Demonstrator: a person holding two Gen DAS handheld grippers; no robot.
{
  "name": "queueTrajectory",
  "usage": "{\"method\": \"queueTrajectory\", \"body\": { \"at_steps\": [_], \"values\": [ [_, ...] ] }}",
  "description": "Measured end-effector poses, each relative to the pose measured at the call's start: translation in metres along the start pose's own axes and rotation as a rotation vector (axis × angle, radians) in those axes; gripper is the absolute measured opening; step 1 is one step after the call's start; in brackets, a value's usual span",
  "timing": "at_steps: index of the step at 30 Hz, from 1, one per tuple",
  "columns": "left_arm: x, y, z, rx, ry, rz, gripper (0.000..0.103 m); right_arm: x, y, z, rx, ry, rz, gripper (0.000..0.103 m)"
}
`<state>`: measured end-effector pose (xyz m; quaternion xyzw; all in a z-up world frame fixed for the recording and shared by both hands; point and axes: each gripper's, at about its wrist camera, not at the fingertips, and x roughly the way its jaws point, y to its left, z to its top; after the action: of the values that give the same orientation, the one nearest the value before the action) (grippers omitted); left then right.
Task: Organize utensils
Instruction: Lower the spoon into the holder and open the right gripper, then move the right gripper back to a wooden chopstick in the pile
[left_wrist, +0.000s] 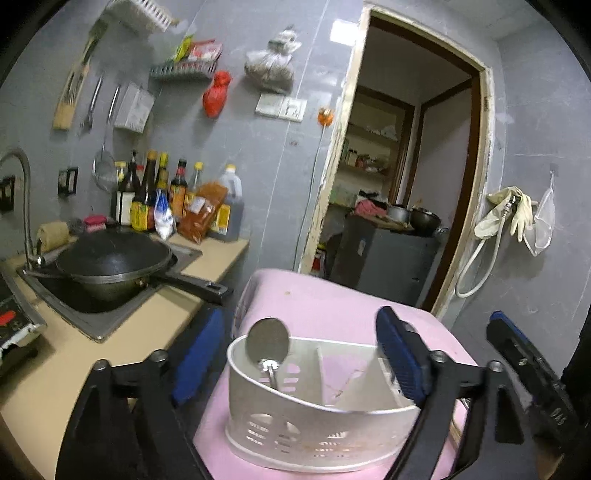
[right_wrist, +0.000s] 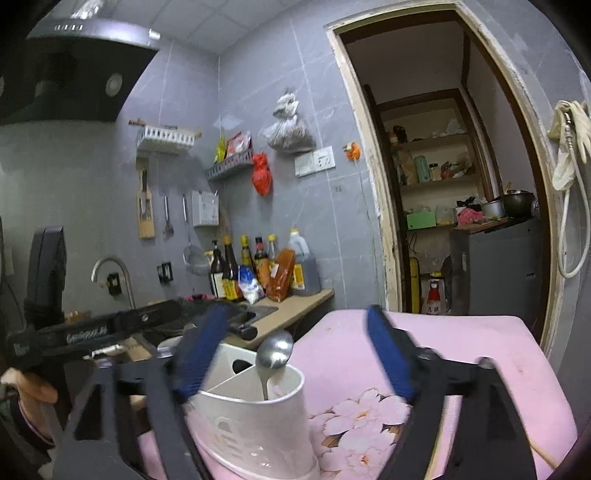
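Spoon (left_wrist: 267, 341) looks light, stiff, kinda slippery; best pinched at the bowl above the holder (left_wrist: 314, 417). Both hand-held grippers (left_wrist: 295, 354) (right_wrist: 291, 350) are spread open, nothing gripped.

A black wok (left_wrist: 110, 258) sits in the sink (left_wrist: 92, 317) set into the tan bench (left_wrist: 55, 369), its handle reaching toward the bench edge. A curved steel faucet (left_wrist: 22, 192) rises at the sink's left. Sauce bottles (left_wrist: 147, 192) and an oil jug (left_wrist: 229, 206) crowd the bench's back corner. On the grey tiled wall hang a strainer (left_wrist: 103, 170), a red bag (left_wrist: 216, 94) and a clear bag (left_wrist: 271, 64). Pale rubber gloves (left_wrist: 509, 214) hang right of the open doorway (left_wrist: 406, 166). A range hood (right_wrist: 74, 66) juts out upper left.
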<state>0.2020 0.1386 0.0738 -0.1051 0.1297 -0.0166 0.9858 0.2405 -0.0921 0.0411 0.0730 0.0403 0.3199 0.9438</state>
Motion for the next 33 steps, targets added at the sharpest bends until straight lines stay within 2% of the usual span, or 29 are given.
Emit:
{"method": "queueTrajectory", "body": {
  "at_steps": [2, 5, 9, 14, 19, 23, 28, 33],
  "values": [
    [-0.008, -0.012, -0.002, 0.039, -0.032, 0.015, 0.092, -0.011, -0.006, 0.005, 0.008, -0.018, -0.009, 0.091],
    [-0.021, -0.032, -0.009, 0.082, -0.078, 0.03, 0.096, -0.029, -0.014, 0.011, -0.002, -0.044, -0.023, 0.103],
    [-0.03, -0.051, -0.02, 0.082, -0.093, 0.001, 0.097, -0.057, -0.025, 0.017, -0.039, -0.074, -0.059, 0.103],
    [-0.04, -0.077, -0.03, 0.058, -0.072, -0.069, 0.097, -0.09, -0.04, 0.021, -0.066, -0.096, -0.091, 0.103],
    [-0.048, -0.108, -0.042, 0.066, -0.063, -0.096, 0.097, -0.119, -0.061, 0.02, -0.1, -0.085, -0.138, 0.103],
    [-0.044, -0.131, -0.053, 0.082, -0.021, -0.133, 0.097, -0.13, -0.083, 0.014, -0.113, -0.046, -0.192, 0.103],
    [-0.029, -0.153, -0.067, 0.096, 0.085, -0.188, 0.097, -0.136, -0.114, 0.002, -0.111, 0.038, -0.26, 0.103],
    [-0.011, -0.176, -0.082, 0.133, 0.178, -0.19, 0.097, -0.134, -0.142, -0.012, -0.077, 0.144, -0.289, 0.103]
  ]
}}
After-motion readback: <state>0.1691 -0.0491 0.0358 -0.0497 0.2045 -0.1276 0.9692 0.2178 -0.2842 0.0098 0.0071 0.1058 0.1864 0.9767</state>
